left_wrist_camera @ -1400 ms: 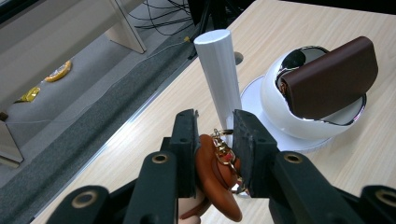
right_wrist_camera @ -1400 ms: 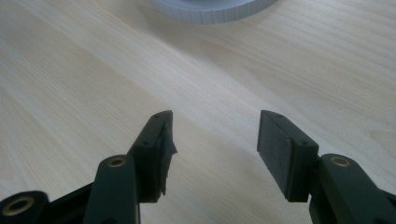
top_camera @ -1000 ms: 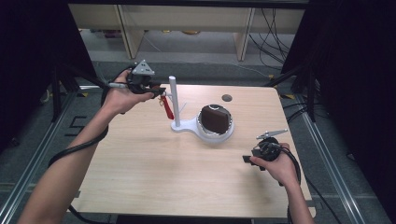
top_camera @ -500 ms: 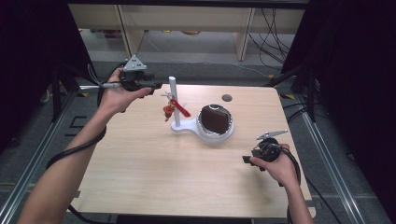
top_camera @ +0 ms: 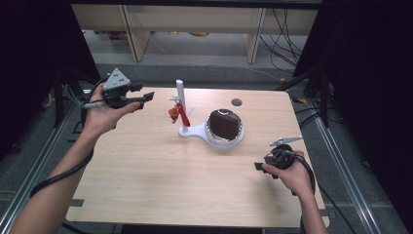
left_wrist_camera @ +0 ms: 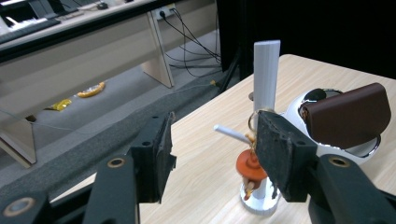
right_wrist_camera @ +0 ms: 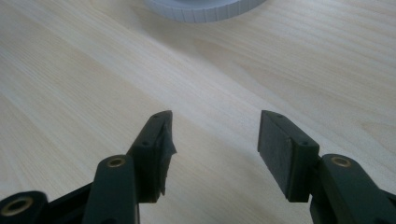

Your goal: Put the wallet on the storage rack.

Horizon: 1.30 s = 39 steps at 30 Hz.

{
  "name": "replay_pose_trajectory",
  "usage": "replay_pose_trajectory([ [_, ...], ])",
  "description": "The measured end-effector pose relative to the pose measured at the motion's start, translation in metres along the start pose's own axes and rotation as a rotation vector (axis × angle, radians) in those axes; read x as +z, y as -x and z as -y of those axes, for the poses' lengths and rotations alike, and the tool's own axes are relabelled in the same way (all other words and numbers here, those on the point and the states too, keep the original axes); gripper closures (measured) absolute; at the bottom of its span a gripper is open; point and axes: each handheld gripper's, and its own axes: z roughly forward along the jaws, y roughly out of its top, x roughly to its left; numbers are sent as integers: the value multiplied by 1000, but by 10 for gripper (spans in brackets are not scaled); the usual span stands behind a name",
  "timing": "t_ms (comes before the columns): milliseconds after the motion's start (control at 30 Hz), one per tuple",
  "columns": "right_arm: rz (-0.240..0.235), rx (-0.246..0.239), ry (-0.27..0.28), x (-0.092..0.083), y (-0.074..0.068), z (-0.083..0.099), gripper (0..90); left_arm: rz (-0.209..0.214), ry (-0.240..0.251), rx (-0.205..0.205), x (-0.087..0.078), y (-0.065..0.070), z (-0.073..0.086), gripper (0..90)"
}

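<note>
A white stand (top_camera: 179, 97) rises from a base joined to a round white dish (top_camera: 220, 142). A brown leather pouch (top_camera: 225, 124) rests in the dish. A red-orange key ring (top_camera: 176, 113) hangs from the stand's side peg. My left gripper (top_camera: 147, 97) is held above the table's far left corner, apart from the stand. Its jaws have just been opening and nothing is between them. Past my left gripper (left_wrist_camera: 212, 149) I see the post (left_wrist_camera: 266, 70), the key ring (left_wrist_camera: 250, 167) and the pouch (left_wrist_camera: 348, 114). My right gripper (right_wrist_camera: 212, 144) is open low over bare wood, near the table's right edge (top_camera: 258, 166).
The wooden table (top_camera: 160, 170) has a small round hole (top_camera: 236, 102) behind the dish. The dish's rim (right_wrist_camera: 205, 9) lies just ahead of the right gripper. Shelving legs and cables stand on the floor beyond the far edge.
The left gripper let go of the key ring, which now hangs on the stand's peg. It drew back to the left, and its jaws opened. The right hand kept still.
</note>
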Motion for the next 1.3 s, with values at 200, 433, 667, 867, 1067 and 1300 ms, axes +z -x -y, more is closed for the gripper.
replay_pose_trajectory([
  [200,7,13,5,-3,2,3,457,-35,10,-7,-24,-2,30,421],
  [433,21,15,38,-5,4,7,453,-82,26,-32,-47,-4,63,403],
  [667,20,-29,106,-6,10,12,448,-138,28,-61,-66,-2,100,389],
  [867,27,-8,147,-10,14,20,442,-170,28,-92,-81,5,140,372],
  [1067,16,45,211,-6,16,35,437,-208,7,-200,-84,20,190,350],
  [1300,4,79,248,3,18,48,438,-232,-10,-283,-80,35,222,314],
])
